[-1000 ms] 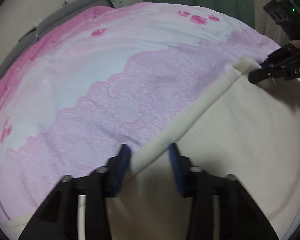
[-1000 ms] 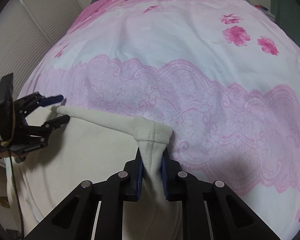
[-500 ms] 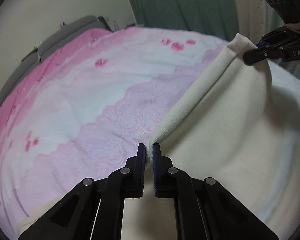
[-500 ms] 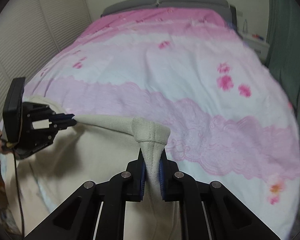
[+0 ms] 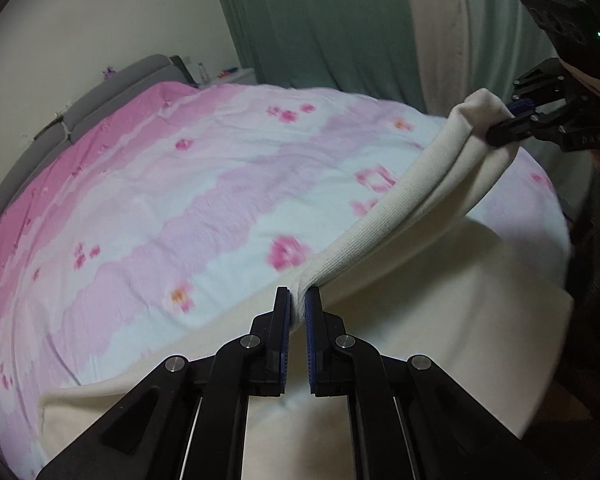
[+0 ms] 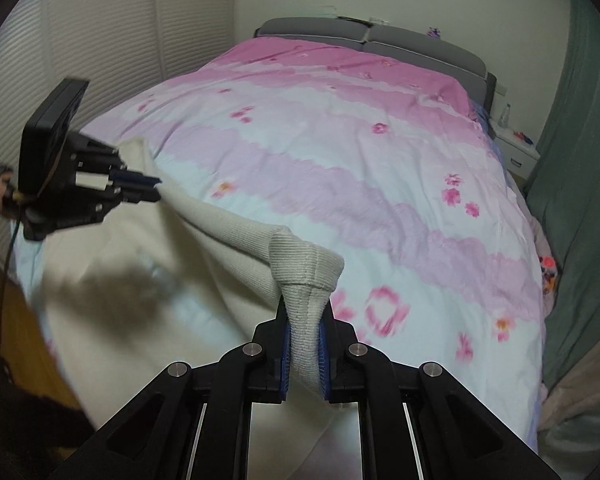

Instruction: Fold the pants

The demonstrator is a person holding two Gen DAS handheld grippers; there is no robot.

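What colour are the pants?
Cream white, with a ribbed band; the pants show best in the right wrist view.

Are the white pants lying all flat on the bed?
No, the left gripper and the right gripper each pinch the ribbed edge of the pants, holding it stretched between them above the bed cover.

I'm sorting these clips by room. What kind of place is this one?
Most likely a bedroom: a bed with a pink floral duvet, a grey padded headboard, and a small white nightstand beside green curtains.
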